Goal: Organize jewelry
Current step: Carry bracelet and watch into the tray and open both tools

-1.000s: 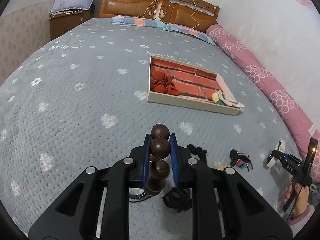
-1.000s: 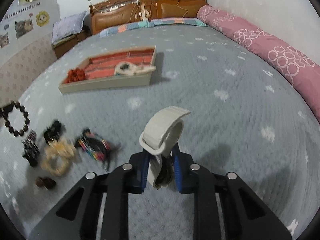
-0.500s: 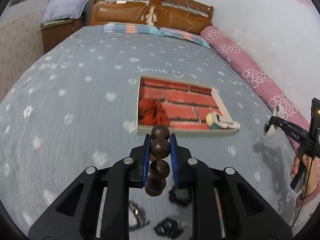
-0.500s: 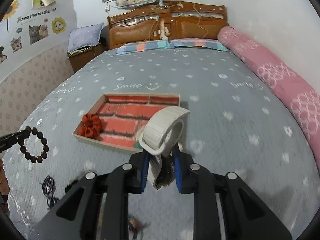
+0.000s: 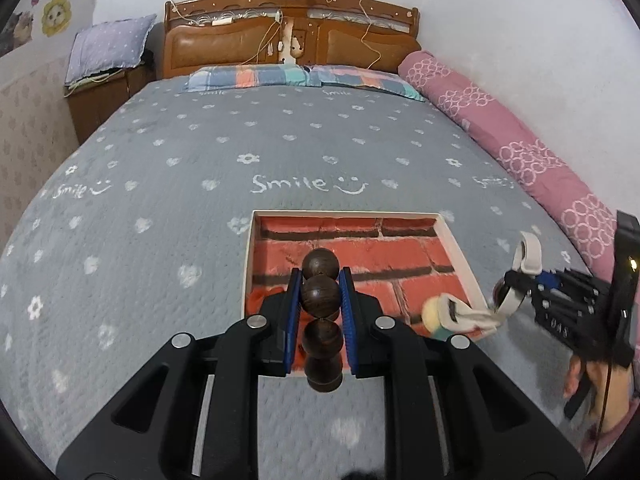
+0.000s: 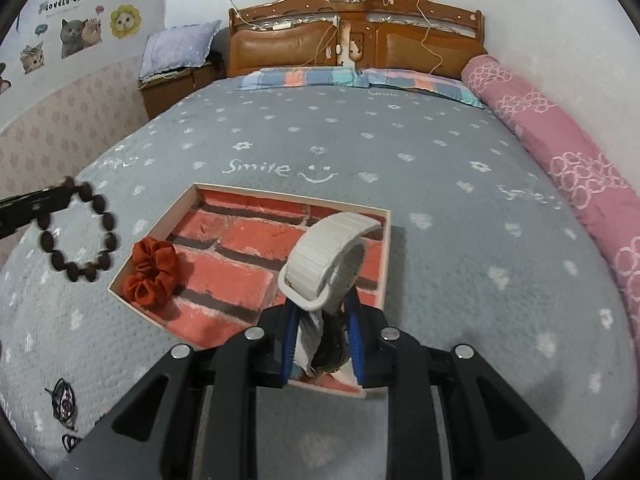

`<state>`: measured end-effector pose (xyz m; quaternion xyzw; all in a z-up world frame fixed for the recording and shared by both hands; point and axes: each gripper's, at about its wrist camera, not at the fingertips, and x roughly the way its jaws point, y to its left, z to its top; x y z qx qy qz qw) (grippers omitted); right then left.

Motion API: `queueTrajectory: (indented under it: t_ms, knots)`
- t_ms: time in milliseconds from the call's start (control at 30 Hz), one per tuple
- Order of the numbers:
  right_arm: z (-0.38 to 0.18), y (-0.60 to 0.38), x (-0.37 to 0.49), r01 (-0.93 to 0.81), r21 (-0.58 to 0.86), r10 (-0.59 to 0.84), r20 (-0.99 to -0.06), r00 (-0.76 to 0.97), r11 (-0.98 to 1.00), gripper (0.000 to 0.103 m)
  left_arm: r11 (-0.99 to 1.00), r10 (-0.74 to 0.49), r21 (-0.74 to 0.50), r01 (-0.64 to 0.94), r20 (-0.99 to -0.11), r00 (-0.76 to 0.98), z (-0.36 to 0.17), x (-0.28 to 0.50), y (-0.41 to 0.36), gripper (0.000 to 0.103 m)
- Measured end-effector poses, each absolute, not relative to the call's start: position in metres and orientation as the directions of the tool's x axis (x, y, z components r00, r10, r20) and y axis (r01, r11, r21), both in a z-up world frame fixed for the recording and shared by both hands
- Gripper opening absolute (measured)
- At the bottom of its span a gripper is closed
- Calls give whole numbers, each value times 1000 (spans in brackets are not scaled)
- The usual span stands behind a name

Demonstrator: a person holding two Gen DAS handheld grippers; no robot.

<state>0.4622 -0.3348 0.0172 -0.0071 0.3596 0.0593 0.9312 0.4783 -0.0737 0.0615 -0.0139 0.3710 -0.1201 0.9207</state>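
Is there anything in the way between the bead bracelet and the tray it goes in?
Nothing visible blocks it. The left tongs hold the bead bracelet in the air at the tray's near left edge. A red scrunchie lies in that corner, but bare tray floor shows beside it.

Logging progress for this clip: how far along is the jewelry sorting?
Partway. Already in the tray: a red scrunchie and a pale band. In hand: the left gripper clamps a bead bracelet, the right gripper a grey band, both near the tray. Left: dark pieces on the bedspread.
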Motion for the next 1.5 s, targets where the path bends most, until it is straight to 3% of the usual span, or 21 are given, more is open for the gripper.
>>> queueTrajectory:
  t_ms: [300,500,833,1300,1367,1433,1500]
  knots:
    - [-36,-331,496,-103,-31,56,-668,742,994,24,978,-189,-78,194,-727,660,-11,533,-86,17]
    - [-48,-334,504,-108,-29,59,-683,728,994,35,983,-152,-50,177,-764,628,-43,545,-78,17]
    - [-54,-330,504,-131,9,99,-712,695,991,68,981,-162,-60,184,-774,612,-44,540,-68,18]
    - [-59,-339,498,-83,60,100,-741,664,995,75,980,-170,-67,188,-777,606,-45,519,-68,21]
    - [-54,-341,494,-87,65,106,-737,667,994,82,979,-165,-53,194,-763,624,-36,510,-65,26]
    - [-49,-342,490,-79,64,101,-735,671,995,84,981,-152,-31,192,-742,654,-24,497,-61,41]
    - [-41,-344,482,-71,71,100,-726,680,995,84,982,-148,-25,187,-717,681,-10,479,-51,47]
